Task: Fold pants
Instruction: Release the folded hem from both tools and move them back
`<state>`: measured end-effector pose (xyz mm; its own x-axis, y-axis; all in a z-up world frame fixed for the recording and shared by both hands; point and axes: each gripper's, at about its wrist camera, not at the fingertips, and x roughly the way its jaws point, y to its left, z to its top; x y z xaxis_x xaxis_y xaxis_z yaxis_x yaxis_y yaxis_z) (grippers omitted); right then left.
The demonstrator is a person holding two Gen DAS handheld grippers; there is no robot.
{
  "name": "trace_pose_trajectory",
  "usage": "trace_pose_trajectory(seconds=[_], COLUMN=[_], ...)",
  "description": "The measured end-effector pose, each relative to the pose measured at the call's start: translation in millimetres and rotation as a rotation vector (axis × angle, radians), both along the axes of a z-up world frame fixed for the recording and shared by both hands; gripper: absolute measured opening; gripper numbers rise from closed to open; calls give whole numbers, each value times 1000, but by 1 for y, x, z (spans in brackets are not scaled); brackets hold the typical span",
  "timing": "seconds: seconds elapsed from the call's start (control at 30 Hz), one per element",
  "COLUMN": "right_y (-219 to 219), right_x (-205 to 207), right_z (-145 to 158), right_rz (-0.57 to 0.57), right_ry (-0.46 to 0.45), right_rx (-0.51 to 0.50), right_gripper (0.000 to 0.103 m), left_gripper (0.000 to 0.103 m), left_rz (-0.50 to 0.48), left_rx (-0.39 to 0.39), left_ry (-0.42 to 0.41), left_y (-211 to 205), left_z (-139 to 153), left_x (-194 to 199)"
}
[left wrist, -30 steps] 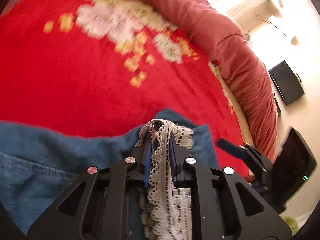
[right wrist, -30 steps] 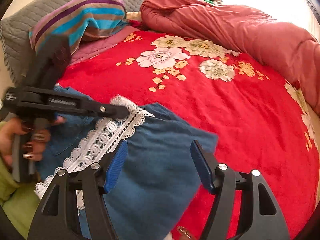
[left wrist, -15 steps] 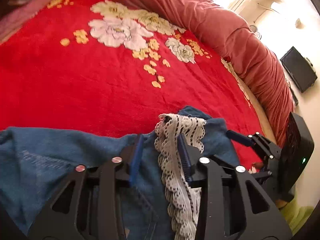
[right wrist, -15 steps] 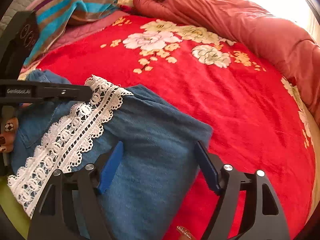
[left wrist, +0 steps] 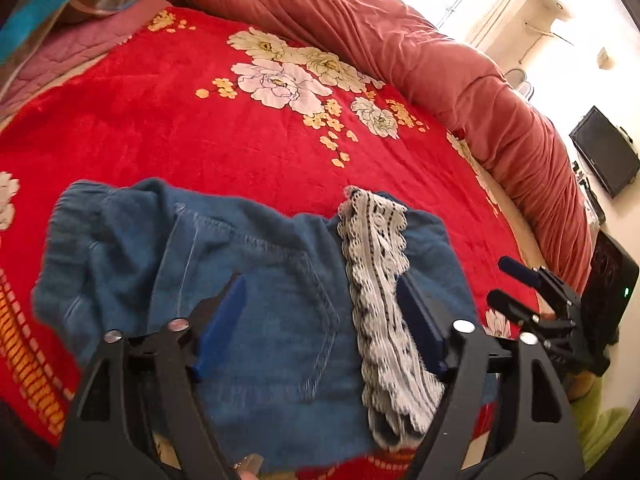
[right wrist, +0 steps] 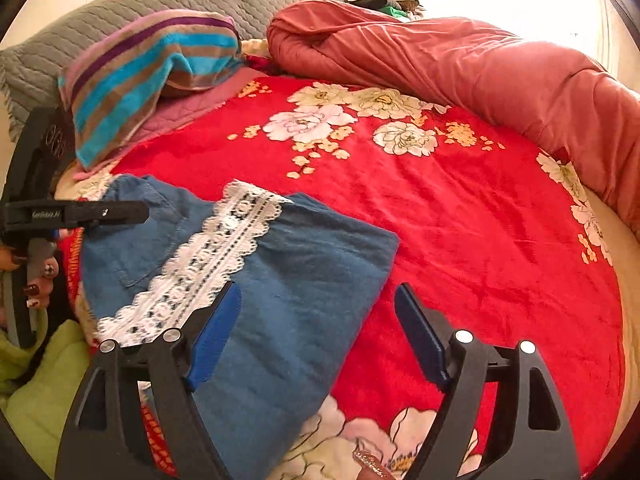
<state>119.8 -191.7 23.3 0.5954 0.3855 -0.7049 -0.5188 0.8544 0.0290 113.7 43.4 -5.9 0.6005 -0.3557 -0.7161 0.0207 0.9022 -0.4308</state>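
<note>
Pants (left wrist: 256,288) of blue denim lie folded on the red floral blanket (left wrist: 200,136) of the bed, seen through my left wrist camera. A white lace strip (left wrist: 376,264) runs down their right part. My left gripper (left wrist: 320,312) hovers over them with its blue-padded fingers spread wide, holding nothing; the lace passes just inside the right finger. My right gripper (left wrist: 516,284) shows at the right edge, beyond the denim.

From the right wrist camera, the pants (right wrist: 296,280) sit at the near left of the blanket (right wrist: 460,220), lace strip (right wrist: 208,264) running diagonally across them. My right gripper (right wrist: 318,328) has its fingers apart and empty, the left one over the denim, the right one over bare blanket. My left gripper (right wrist: 116,212) reaches in from the left edge, over the cloth. A striped towel (right wrist: 148,68) and a rust-coloured duvet (right wrist: 480,60) lie behind.
</note>
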Motion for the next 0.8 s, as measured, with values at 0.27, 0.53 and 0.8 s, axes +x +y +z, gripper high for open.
trace_pose_trajectory(seconds=[0.27,0.53,0.8], right_y=[-2,-2,14], right_x=[-23,-42,-55], right_z=[9,8,-17], right_rz=[29,72,162], right_ry=[-25,-24,47], right_rx=[21,39,30], right_gripper=[88,88,79], left_gripper=[91,52,52], left_rz=[3,-69,-96], left_rx=[21,-73,-145], left_ry=[3,79,163], left_y=[-4,-23,-41], left_z=[8,-10,-26], left_x=[-37,-63,-58])
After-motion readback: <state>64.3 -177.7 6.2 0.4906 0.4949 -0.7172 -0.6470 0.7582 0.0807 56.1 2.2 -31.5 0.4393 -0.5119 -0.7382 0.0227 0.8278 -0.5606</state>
